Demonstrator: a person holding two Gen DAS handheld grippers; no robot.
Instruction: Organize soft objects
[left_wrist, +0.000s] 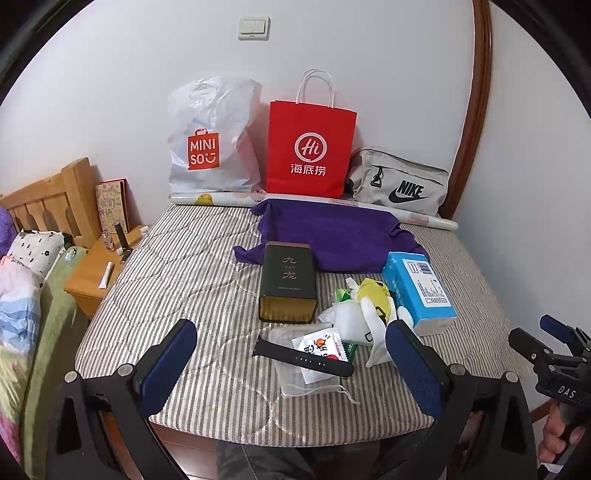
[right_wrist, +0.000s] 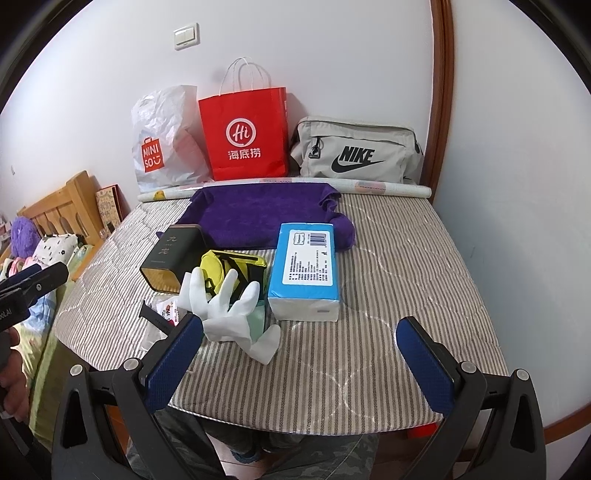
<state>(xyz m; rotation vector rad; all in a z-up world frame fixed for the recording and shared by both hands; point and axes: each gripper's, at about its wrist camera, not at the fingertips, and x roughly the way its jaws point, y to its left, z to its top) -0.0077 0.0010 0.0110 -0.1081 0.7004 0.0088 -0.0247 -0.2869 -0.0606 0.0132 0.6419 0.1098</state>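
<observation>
A: Status? Left gripper (left_wrist: 291, 363) and right gripper (right_wrist: 299, 360) both spread wide, nothing held, hovering over the near edge of the striped mattress (right_wrist: 406, 280).

B: Judged barely begun. White glove (right_wrist: 229, 314), tissue pack (right_wrist: 304, 271) and yellow pouch (right_wrist: 221, 267) sit heaped mid-mattress beside the dark tin (left_wrist: 289, 282); purple cloth (left_wrist: 332, 232) lies spread behind — nothing sorted yet.

A: Bags at the wall?

B: Red paper bag (left_wrist: 308, 147) upright — contents not visible.

The striped mattress (right_wrist: 388, 295) lay bare on the right and near edge; a tissue pack (right_wrist: 303, 273), white glove (right_wrist: 229, 314) and dark tin (right_wrist: 173, 258) crowded the middle-left, with a purple towel (right_wrist: 258, 218) and bags (right_wrist: 243, 136) blocking the far side
</observation>
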